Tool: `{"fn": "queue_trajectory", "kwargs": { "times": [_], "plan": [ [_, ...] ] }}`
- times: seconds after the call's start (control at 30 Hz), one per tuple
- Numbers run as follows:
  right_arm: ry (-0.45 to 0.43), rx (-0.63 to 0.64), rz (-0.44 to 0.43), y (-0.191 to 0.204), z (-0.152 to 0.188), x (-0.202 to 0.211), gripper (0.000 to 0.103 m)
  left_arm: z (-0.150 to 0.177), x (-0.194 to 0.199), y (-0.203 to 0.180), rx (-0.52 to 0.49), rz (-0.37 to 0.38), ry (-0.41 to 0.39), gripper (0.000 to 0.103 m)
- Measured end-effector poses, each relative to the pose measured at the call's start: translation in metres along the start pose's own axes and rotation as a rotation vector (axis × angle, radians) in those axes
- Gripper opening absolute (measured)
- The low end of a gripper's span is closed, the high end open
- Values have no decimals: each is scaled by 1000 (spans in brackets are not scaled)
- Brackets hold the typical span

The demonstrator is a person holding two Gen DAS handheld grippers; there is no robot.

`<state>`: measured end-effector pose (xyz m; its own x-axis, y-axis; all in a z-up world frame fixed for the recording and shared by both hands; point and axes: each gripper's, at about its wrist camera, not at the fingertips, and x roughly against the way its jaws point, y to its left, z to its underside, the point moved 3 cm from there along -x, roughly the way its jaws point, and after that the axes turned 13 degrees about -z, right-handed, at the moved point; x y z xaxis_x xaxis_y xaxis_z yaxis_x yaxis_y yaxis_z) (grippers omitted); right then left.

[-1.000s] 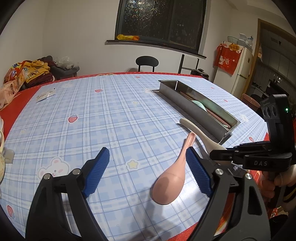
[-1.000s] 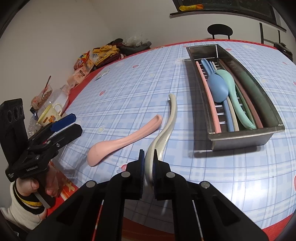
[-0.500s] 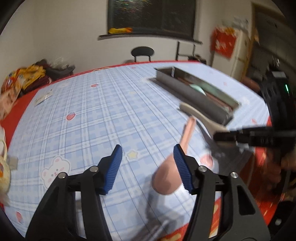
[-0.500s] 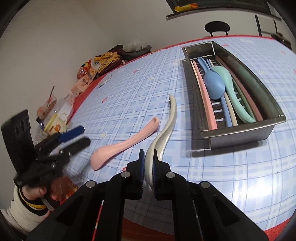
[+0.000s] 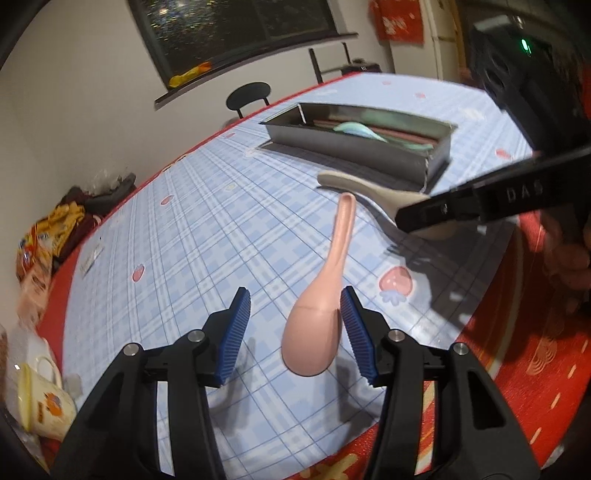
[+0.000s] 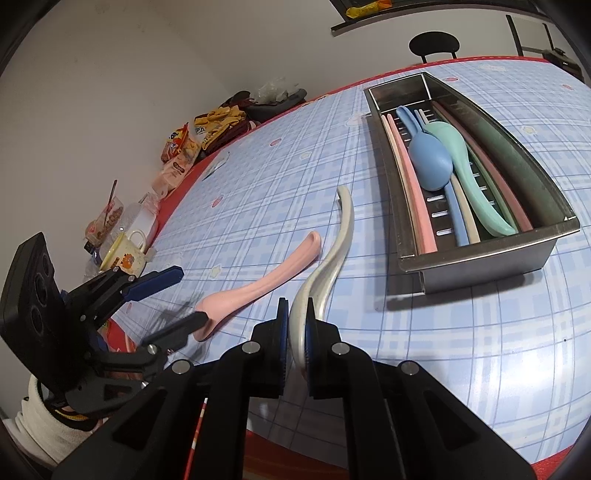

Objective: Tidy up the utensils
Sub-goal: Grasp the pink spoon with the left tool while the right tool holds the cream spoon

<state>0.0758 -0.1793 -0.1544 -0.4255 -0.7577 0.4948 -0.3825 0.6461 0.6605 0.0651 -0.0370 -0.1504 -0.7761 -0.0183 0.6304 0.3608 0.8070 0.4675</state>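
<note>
Now pink spoon [image 5: 317, 317] lies between left hand-held gripper [image 5: 291, 332] fingers.

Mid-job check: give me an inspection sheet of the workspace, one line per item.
Surface: table under a blue plaid cloth with red edge.
Job's things: steel tray holds a blue spoon, a mint spoon and chopsticks; pink spoon and beige spoon lie outside it.
Clutter: mug, snack bags, clothes pile along the far edge.
Grippers: left claw open, straddling the pink spoon's bowl; right claw shut on the beige spoon's bowl.
Cables: nothing seen.
Surroundings: dark window, black chair, white walls.
</note>
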Motion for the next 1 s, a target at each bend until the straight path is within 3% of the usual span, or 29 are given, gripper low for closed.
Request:
{"fn": "queue_trajectory", "kwargs": {
  "times": [0.27,0.33,0.43,0.63,0.73,0.9,1.0],
  "plan": [
    [0,-2,-6,0,0,0,8,-3,-3,-22,-130,-53,7,49],
    [0,-3,-6,0,0,0,8,-3,-5,-26,-163,-77,13,45],
    [-1,-2,-6,0,0,0,8,-2,-9,-30,-200,-110,30,30],
    [-1,-5,-10,0,1,1,8,-2,-9,-30,-203,-110,25,28],
    [-1,-5,-9,0,1,1,8,-4,-11,-22,-156,-75,26,27],
    [-2,-6,-9,-1,1,1,8,-15,-26,12,86,104,76,26],
    [-2,-7,-10,0,1,0,8,-16,-36,27,193,165,104,25]
  ]
}}
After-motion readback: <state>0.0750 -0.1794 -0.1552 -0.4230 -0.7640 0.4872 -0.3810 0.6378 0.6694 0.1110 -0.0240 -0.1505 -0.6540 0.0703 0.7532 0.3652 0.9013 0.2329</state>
